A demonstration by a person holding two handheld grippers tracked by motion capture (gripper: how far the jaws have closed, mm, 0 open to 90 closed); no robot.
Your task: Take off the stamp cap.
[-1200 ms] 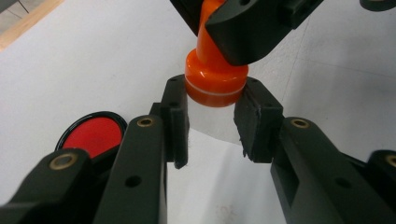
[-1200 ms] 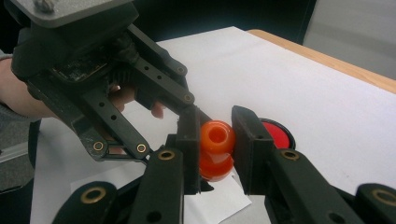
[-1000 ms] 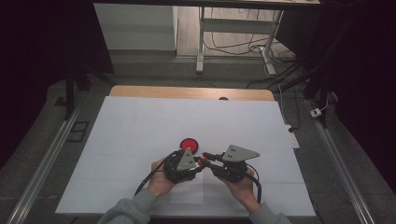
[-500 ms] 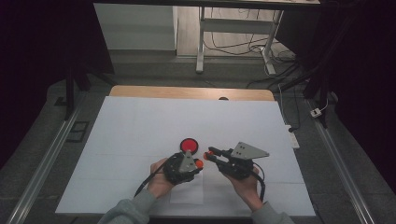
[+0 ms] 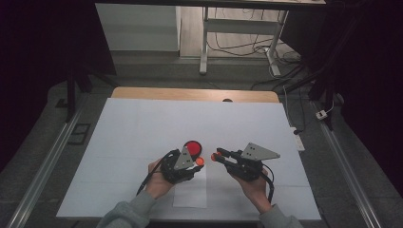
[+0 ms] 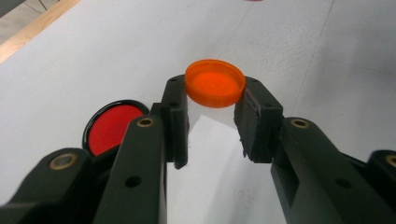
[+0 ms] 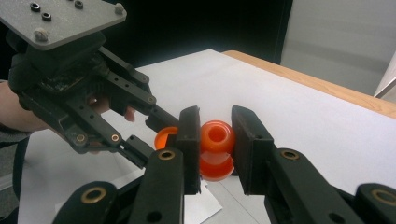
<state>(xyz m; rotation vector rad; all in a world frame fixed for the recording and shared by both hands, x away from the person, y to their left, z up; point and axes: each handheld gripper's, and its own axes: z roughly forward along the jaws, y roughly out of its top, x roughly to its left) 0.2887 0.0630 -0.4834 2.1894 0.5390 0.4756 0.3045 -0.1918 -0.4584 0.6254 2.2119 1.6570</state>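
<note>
Black tools (image 5: 207, 159), grey plates, grey sleeves (image 5: 128, 214)

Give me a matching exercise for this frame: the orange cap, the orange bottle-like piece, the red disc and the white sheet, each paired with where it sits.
Things:
1. orange cap
2. orange bottle-like piece
3. red disc
4. white sheet

Places:
A. lying flat on the sheet, beside the left gripper
B. covering the tabletop
C. pinched by the right gripper
D. pinched by the left gripper

Pairs: 1-D, 2-C, 3-A, 4-B
</note>
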